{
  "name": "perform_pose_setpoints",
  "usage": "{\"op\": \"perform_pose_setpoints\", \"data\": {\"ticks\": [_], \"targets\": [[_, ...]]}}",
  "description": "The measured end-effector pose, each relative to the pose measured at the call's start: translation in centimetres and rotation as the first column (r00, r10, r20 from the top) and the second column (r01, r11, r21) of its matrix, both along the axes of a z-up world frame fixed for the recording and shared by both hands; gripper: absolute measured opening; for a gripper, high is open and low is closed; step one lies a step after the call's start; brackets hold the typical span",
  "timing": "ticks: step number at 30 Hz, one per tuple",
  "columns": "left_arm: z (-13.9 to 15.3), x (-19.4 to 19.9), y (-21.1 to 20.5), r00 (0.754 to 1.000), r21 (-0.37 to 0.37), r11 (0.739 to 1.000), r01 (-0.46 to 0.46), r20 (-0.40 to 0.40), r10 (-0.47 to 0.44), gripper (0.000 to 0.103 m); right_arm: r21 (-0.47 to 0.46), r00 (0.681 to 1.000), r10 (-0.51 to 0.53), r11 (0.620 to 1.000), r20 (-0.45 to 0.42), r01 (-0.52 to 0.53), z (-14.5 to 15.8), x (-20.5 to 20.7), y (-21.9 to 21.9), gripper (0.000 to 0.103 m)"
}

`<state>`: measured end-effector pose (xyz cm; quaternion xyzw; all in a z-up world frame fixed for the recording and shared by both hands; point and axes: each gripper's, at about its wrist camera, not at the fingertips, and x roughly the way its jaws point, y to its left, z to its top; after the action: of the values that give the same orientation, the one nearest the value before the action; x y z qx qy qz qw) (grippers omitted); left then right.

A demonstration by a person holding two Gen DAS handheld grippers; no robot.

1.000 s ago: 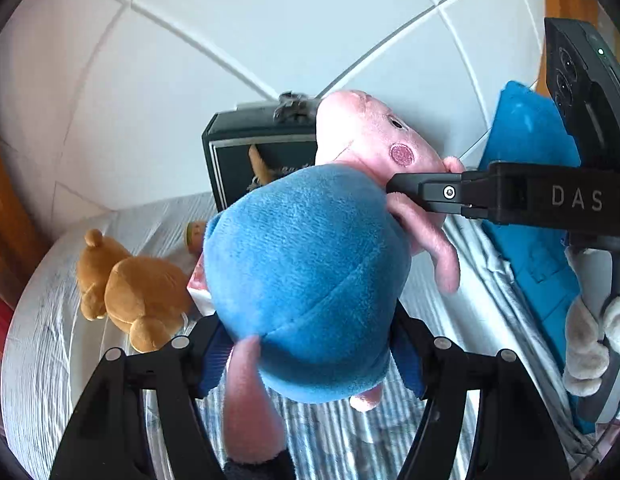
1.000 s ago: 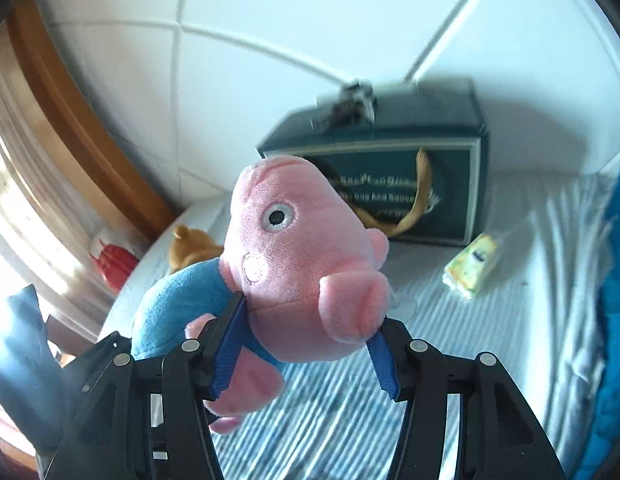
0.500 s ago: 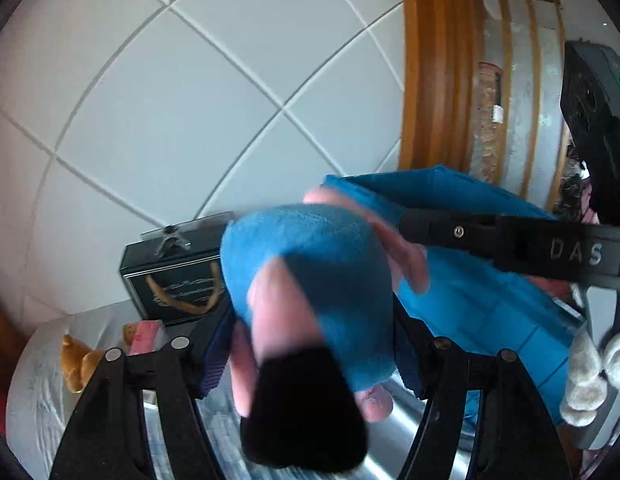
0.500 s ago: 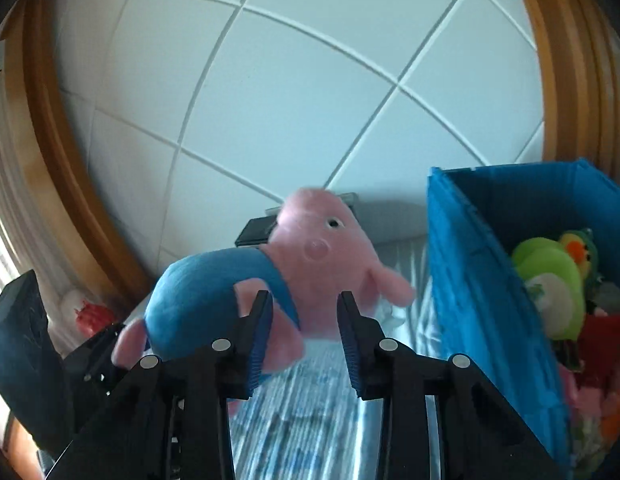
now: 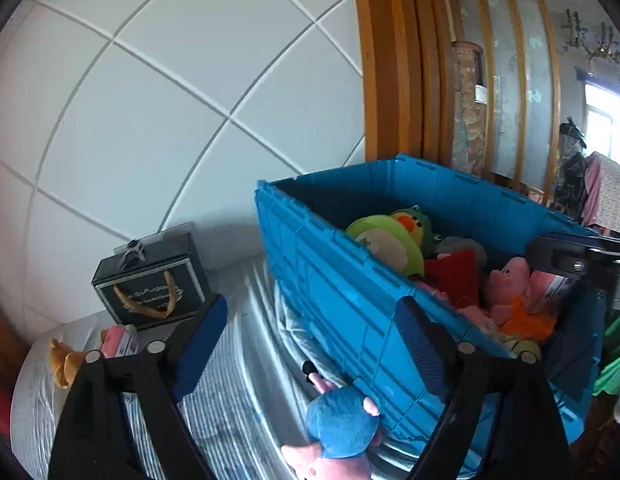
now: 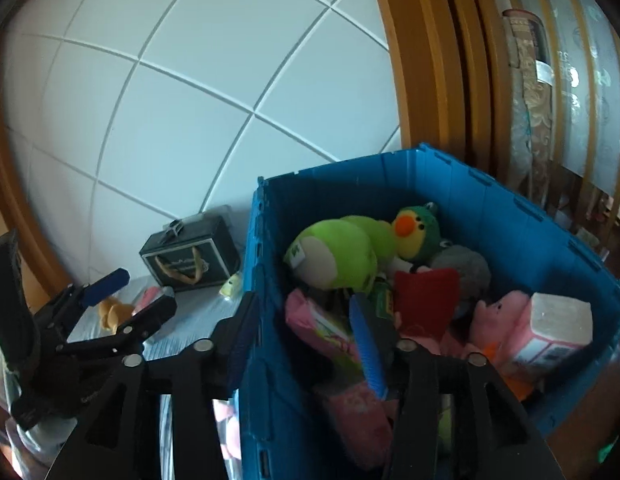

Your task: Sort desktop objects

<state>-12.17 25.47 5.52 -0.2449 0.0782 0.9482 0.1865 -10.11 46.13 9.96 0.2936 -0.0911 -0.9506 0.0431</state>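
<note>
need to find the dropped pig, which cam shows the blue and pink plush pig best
Left wrist: the plush pig lies on the striped cloth against the blue bin, outside it. Right wrist shows only a pink blur beside the bin wall.

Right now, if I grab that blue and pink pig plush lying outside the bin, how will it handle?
The pig plush looks soft and stuffed, so it will probably squash between the fingers rather than resist. Its thin limbs look floppy and may dangle. Slumped on the striped cloth against the blue bin, it seems unlikely to roll.

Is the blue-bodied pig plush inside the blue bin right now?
No. In the left wrist view the pig plush lies on the striped cloth outside the blue bin, against its wall.
</note>
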Motion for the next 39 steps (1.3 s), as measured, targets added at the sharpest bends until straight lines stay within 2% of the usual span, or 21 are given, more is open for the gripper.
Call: {"op": "perform_pose_setpoints", "data": {"ticks": [6, 10, 12, 15, 18, 21, 24, 28, 30, 34, 39], "targets": [[-6.7, 0.9, -6.2, 0.980, -0.033, 0.989, -0.144, 0.135, 0.147, 0.091, -0.045, 0.985, 0.171, 0.984, -0.015, -0.172, -1.8, 1.4, -3.6, 0.068], [-9.5, 2.0, -9.7, 0.970, -0.023, 0.988, -0.153, 0.190, 0.155, 0.091, -0.057, 0.976, 0.215, 0.974, -0.048, -0.217, -2.5, 2.7, -7.3, 0.068], [-10.6, 2.1, -11.2, 0.968, -0.025, 0.991, -0.130, 0.212, 0.132, 0.091, -0.033, 0.976, 0.213, 0.976, -0.045, -0.215, -3.1, 3.4, -9.8, 0.072], [-12.0, 2.3, -13.1, 0.969, -0.058, 0.996, -0.073, 0.232, 0.085, 0.091, -0.035, 0.983, 0.185, 0.982, -0.019, -0.185, -4.9, 4.3, -13.1, 0.081], [-13.7, 2.2, -15.3, 0.964, -0.095, 0.995, -0.043, 0.256, 0.066, 0.091, -0.050, 0.989, 0.141, 0.989, 0.046, -0.139, -8.0, 4.5, -15.7, 0.082], [-15.6, 1.6, -17.8, 0.951, -0.098, 0.994, -0.044, 0.302, 0.072, 0.091, -0.069, 0.985, 0.086, 0.995, 0.146, -0.077, -11.9, 4.2, -17.3, 0.082], [-16.5, 0.9, -21.5, 0.942, -0.096, 0.990, -0.104, 0.309, 0.129, 0.091, -0.055, 0.971, 0.025, 0.998, 0.236, -0.012, -15.8, 3.3, -17.7, 0.082], [-17.7, -1.3, -28.5, 0.903, -0.102, 0.968, -0.230, 0.347, 0.252, 0.091, -0.025, 0.939, -0.043, 0.998, 0.340, 0.055, -20.0, 1.1, -17.4, 0.089], [-18.0, -2.5, -32.0, 0.879, -0.129, 0.946, -0.297, 0.349, 0.324, 0.091, -0.015, 0.928, -0.078, 0.996, 0.364, 0.090, -21.4, 0.3, -17.2, 0.101], [-18.4, -5.8, -38.5, 0.833, -0.137, 0.903, -0.407, 0.349, 0.429, 0.091, 0.031, 0.899, -0.162, 0.986, 0.406, 0.163, -23.7, -1.7, -17.2, 0.102], [-18.3, -11.1, -42.9, 0.818, -0.109, 0.881, -0.461, 0.331, 0.469, 0.091, 0.060, 0.864, -0.236, 0.970, 0.446, 0.234, -25.6, -3.8, -17.3, 0.102]]}}
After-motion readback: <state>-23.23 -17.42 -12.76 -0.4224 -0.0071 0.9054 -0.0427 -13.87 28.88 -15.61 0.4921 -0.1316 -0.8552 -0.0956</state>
